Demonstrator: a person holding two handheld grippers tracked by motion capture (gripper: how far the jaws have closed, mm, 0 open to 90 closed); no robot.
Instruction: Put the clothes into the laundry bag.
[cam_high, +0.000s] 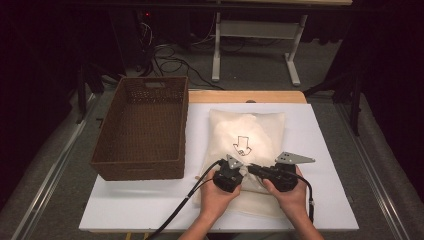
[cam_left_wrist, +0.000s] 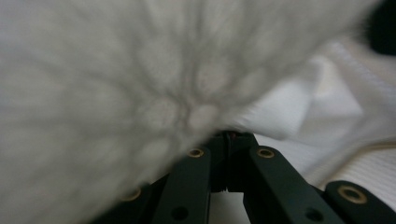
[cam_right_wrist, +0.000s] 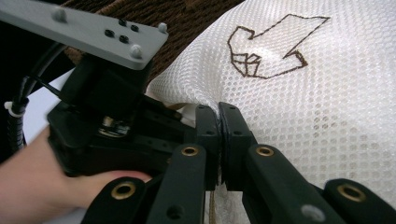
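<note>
Both the left gripper (cam_high: 233, 170) and right gripper (cam_high: 260, 171) are clenched on the near edge of the mesh bag (cam_high: 250, 127), right of the basket (cam_high: 142, 150). Grasp step appears complete. Next: lift evenly toward the basket.

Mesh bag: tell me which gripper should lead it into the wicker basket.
Left, probably. The left gripper is clamped on the mesh bag on the side nearer the wicker basket; the right gripper, also clamped on it, is farther off.
</note>
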